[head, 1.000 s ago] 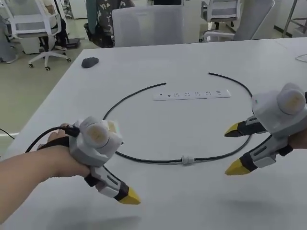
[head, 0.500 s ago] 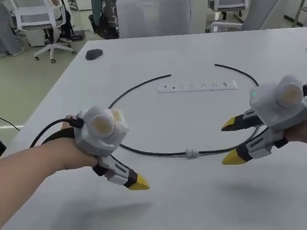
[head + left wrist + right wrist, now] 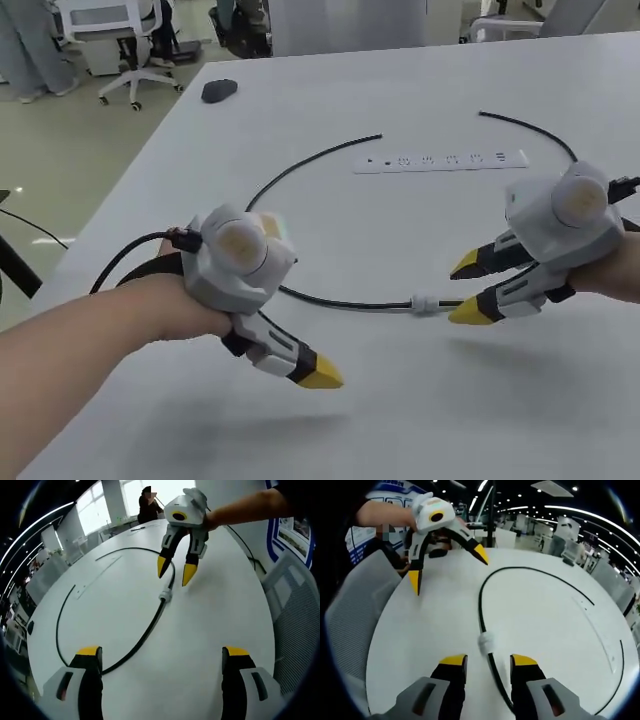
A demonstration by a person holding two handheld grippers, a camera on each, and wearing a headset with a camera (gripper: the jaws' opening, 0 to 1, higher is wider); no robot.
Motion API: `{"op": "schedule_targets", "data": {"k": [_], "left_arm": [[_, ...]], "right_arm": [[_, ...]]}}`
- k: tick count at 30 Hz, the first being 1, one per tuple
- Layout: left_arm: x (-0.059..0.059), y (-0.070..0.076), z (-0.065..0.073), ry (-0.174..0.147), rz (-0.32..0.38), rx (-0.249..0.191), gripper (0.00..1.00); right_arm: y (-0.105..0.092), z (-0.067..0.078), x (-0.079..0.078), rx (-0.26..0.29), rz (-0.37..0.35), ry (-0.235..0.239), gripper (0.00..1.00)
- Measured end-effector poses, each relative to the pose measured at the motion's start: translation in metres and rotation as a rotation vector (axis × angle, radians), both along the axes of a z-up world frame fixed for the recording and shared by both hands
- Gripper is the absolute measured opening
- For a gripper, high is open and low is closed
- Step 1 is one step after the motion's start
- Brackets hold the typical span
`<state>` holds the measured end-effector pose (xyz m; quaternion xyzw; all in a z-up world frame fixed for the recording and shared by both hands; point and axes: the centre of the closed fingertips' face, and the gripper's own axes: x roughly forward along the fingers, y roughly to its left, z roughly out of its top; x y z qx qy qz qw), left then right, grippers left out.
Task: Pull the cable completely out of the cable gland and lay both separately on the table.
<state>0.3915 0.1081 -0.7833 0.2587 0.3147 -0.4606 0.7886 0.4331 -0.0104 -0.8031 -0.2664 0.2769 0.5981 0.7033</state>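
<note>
Narrowly parted, the fingers (image 3: pixel 451 675) of the right gripper (image 3: pixel 489 661) straddle the cable (image 3: pixel 481 600) beside its gland (image 3: pixel 485 641) — both lying on the counter (image 3: pixel 545 625). On the left gripper (image 3: pixel 162 652), the fingers gape wide.

Illumination: bright, even, from overhead; ceiling strip lights (image 3: pixel 570 510) in right gripper view, daylit windows (image 3: pixel 97 510) in left gripper view. Shadows: soft, faint, on bench (image 3: pixel 400 420) beneath right gripper (image 3: pixel 464 289). Focus: head view sharp. Distortion: both gripper views strongly bowed at edges.
</note>
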Motion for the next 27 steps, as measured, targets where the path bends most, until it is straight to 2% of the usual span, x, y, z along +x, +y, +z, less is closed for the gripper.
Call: {"op": "schedule_targets", "data": {"k": [5, 8, 10, 13, 16, 20, 22, 23, 25, 27], "left_arm": [[-0.002, -0.004, 0.002, 0.022, 0.010, -0.034, 0.99], [-0.006, -0.005, 0.000, 0.049, 0.012, -0.051, 0.99], [-0.005, -0.005, 0.000, 0.048, 0.016, -0.050, 0.99], [-0.002, -0.004, 0.001, 0.025, 0.032, -0.056, 1.00], [-0.003, -0.006, 0.003, 0.039, 0.044, -0.075, 1.00], [0.000, -0.007, 0.006, 0.030, 0.058, -0.086, 1.00], [-0.001, -0.013, 0.010, 0.051, 0.077, -0.128, 0.99], [-0.001, -0.014, 0.010, 0.050, 0.077, -0.133, 0.99], [-0.002, -0.016, 0.011, 0.055, 0.077, -0.141, 0.99], [-0.003, -0.018, 0.010, 0.060, 0.077, -0.142, 0.99]], "right_arm": [[0.011, -0.005, 0.001, 0.040, -0.004, 0.041, 0.27], [0.014, -0.011, 0.001, 0.025, 0.017, 0.035, 0.25], [0.015, -0.013, 0.001, 0.026, 0.025, 0.037, 0.25], [0.016, -0.016, 0.001, 0.035, 0.034, 0.044, 0.25], [0.015, -0.021, -0.001, 0.022, 0.054, 0.043, 0.23], [0.020, -0.019, 0.002, 0.048, 0.054, 0.044, 0.19], [0.020, -0.020, 0.001, 0.048, 0.056, 0.047, 0.15], [0.020, -0.020, 0.000, 0.047, 0.059, 0.049, 0.10], [0.021, -0.021, -0.002, 0.058, 0.061, 0.037, 0.10], [0.021, -0.021, -0.004, 0.069, 0.051, 0.048, 0.09]]}}
